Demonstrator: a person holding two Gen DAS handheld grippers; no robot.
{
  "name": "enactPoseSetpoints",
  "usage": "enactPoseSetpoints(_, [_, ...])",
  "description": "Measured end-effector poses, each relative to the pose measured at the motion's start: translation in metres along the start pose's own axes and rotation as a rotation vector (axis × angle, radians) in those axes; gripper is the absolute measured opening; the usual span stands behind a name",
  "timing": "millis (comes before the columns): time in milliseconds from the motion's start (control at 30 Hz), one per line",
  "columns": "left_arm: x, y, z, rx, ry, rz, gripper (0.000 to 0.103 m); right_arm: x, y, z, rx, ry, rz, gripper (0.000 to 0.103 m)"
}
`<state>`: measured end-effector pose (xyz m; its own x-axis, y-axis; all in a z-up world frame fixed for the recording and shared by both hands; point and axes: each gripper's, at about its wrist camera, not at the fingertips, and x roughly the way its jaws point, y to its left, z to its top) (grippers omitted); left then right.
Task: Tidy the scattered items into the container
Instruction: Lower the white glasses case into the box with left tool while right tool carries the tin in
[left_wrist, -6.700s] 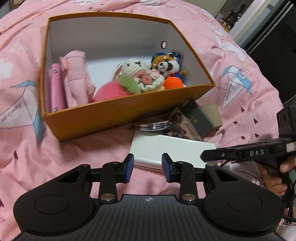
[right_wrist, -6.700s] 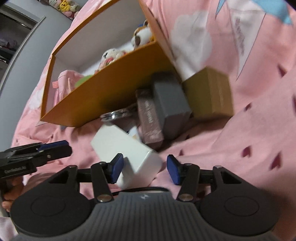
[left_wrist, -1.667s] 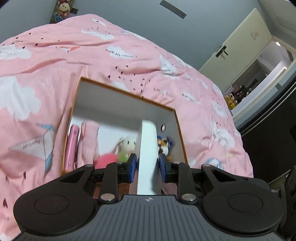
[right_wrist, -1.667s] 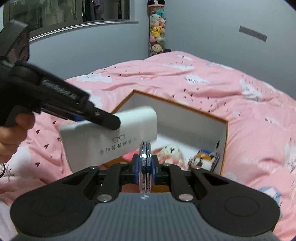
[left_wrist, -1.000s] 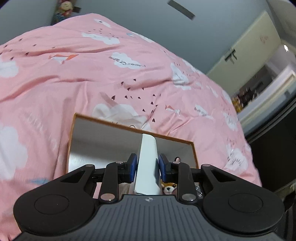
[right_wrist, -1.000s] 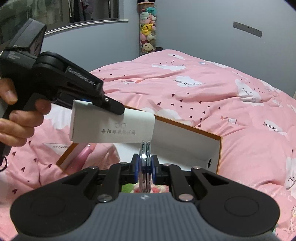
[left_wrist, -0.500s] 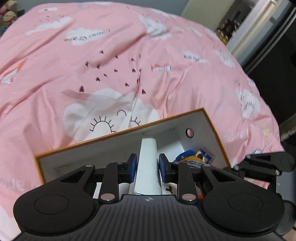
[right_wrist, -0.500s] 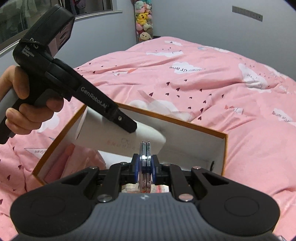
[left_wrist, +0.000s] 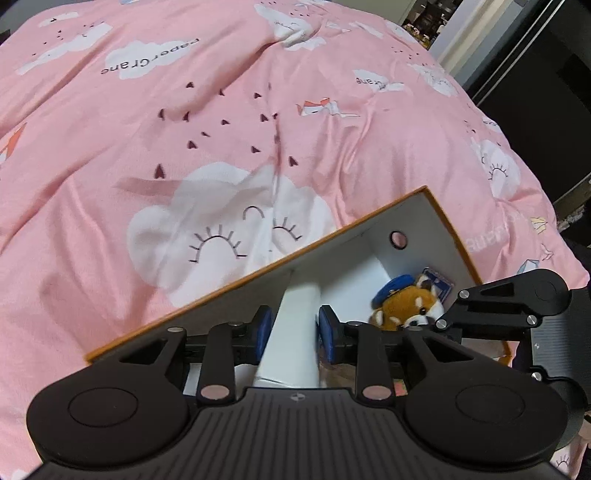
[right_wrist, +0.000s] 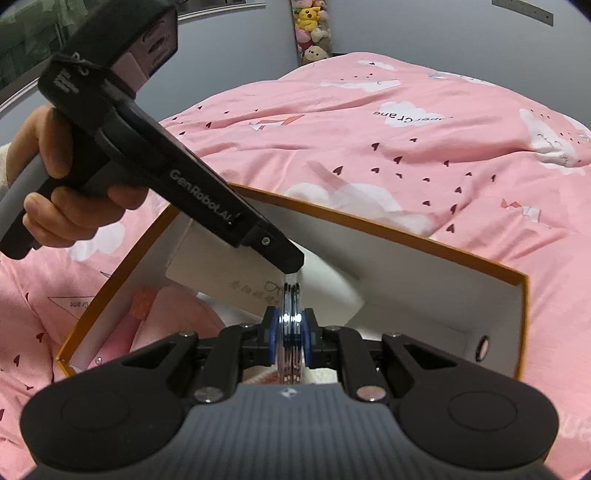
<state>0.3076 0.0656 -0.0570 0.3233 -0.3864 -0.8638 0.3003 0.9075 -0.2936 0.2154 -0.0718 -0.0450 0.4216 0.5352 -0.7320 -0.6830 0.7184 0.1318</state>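
Note:
The orange cardboard container (left_wrist: 258, 273) with white inner walls lies on the pink bed. My left gripper (left_wrist: 295, 328) reaches down into it with the white glasses box (left_wrist: 295, 332) between its blue pads. Its jaws are opening and the pads look just off the box's sides. In the right wrist view the same white box (right_wrist: 229, 273) leans inside the container (right_wrist: 406, 236) under the left gripper (right_wrist: 284, 258). My right gripper (right_wrist: 291, 332) is shut on thin shiny metal discs (right_wrist: 291, 314) held edge-on over the container.
A red panda plush (left_wrist: 406, 310) with a blue cap sits in the container's right corner, beside the right gripper (left_wrist: 509, 299). Pink fabric items (right_wrist: 173, 314) fill the left side. A hand (right_wrist: 70, 206) holds the left gripper. The pink duvet (left_wrist: 221, 129) surrounds everything.
Both grippers have come down and forward over the container. The white box has gone from above the rim to inside the container, and the left pads have eased apart.

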Motion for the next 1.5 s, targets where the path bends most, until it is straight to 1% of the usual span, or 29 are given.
enactPoseSetpoints(33, [-0.001, 0.003, 0.000, 0.001, -0.001, 0.009, 0.038, 0.002, 0.001, 0.001, -0.002, 0.002, 0.001, 0.014])
enactPoseSetpoints(100, [-0.002, 0.005, -0.002, 0.016, -0.007, 0.043, 0.046, 0.007, 0.002, 0.002, -0.004, 0.005, 0.003, 0.014])
enactPoseSetpoints(133, [-0.003, 0.006, -0.003, 0.025, -0.011, 0.061, 0.047, 0.009, 0.003, 0.003, -0.006, 0.007, 0.004, 0.014])
enactPoseSetpoints(300, [-0.004, 0.011, -0.007, 0.027, -0.031, 0.080, 0.050, 0.022, 0.006, 0.007, -0.015, 0.017, -0.006, 0.014])
enactPoseSetpoints(333, [-0.004, 0.011, -0.007, 0.031, -0.034, 0.087, 0.048, 0.024, 0.006, 0.007, -0.013, 0.020, -0.006, 0.014])
enactPoseSetpoints(367, [-0.003, 0.010, -0.008, 0.042, -0.037, 0.105, 0.041, 0.026, 0.006, 0.008, -0.011, 0.022, -0.005, 0.014])
enactPoseSetpoints(400, [-0.002, 0.008, -0.008, 0.058, -0.034, 0.123, 0.039, 0.028, 0.006, 0.008, -0.009, 0.023, -0.005, 0.014])
enactPoseSetpoints(433, [-0.002, 0.008, -0.009, 0.070, -0.031, 0.133, 0.039, 0.029, 0.006, 0.009, -0.009, 0.022, -0.007, 0.014])
enactPoseSetpoints(567, [-0.002, 0.011, -0.011, 0.063, -0.036, 0.142, 0.039, 0.036, 0.007, 0.012, -0.009, 0.027, -0.008, 0.014])
enactPoseSetpoints(700, [-0.013, 0.013, -0.016, 0.033, -0.073, 0.136, 0.039, 0.039, 0.007, 0.012, -0.005, 0.036, 0.007, 0.014])
enactPoseSetpoints(800, [-0.023, 0.014, -0.020, 0.019, -0.099, 0.138, 0.039, 0.039, 0.004, 0.013, 0.021, 0.045, 0.021, 0.014])
enactPoseSetpoints(867, [-0.026, 0.013, -0.022, 0.015, -0.062, 0.151, 0.037, 0.037, 0.001, 0.014, 0.046, 0.047, 0.031, 0.014])
enactPoseSetpoints(933, [-0.025, 0.007, -0.025, 0.030, -0.014, 0.208, 0.034, 0.031, -0.001, 0.014, 0.064, 0.039, 0.035, 0.014])
enactPoseSetpoints(1000, [-0.020, 0.000, -0.028, 0.052, 0.027, 0.231, 0.029, 0.025, -0.001, 0.013, 0.075, 0.025, 0.032, 0.014])
enactPoseSetpoints(1033, [-0.016, -0.003, -0.030, 0.057, 0.041, 0.241, 0.029, 0.021, 0.000, 0.013, 0.078, 0.016, 0.030, 0.014])
enactPoseSetpoints(1100, [-0.007, -0.008, -0.030, 0.066, 0.053, 0.274, 0.029, 0.013, 0.000, 0.013, 0.083, -0.003, 0.027, 0.014])
enactPoseSetpoints(1167, [0.000, -0.008, -0.030, 0.048, 0.056, 0.289, 0.029, 0.005, -0.001, 0.013, 0.095, -0.017, 0.023, 0.014])
enactPoseSetpoints(1233, [-0.003, -0.005, -0.030, 0.012, 0.034, 0.289, 0.029, 0.001, -0.004, 0.013, 0.124, -0.019, 0.044, 0.014])
enactPoseSetpoints(1333, [-0.015, -0.006, -0.033, -0.031, -0.014, 0.286, 0.029, 0.002, -0.005, 0.010, 0.189, 0.000, 0.105, 0.014])
enactPoseSetpoints(1400, [-0.026, -0.007, -0.039, -0.064, -0.043, 0.284, 0.029, 0.004, -0.001, 0.007, 0.226, 0.011, 0.137, 0.014])
enactPoseSetpoints(1500, [-0.043, -0.010, -0.053, -0.104, -0.085, 0.304, 0.029, 0.007, 0.003, 0.003, 0.295, 0.018, 0.180, 0.014])
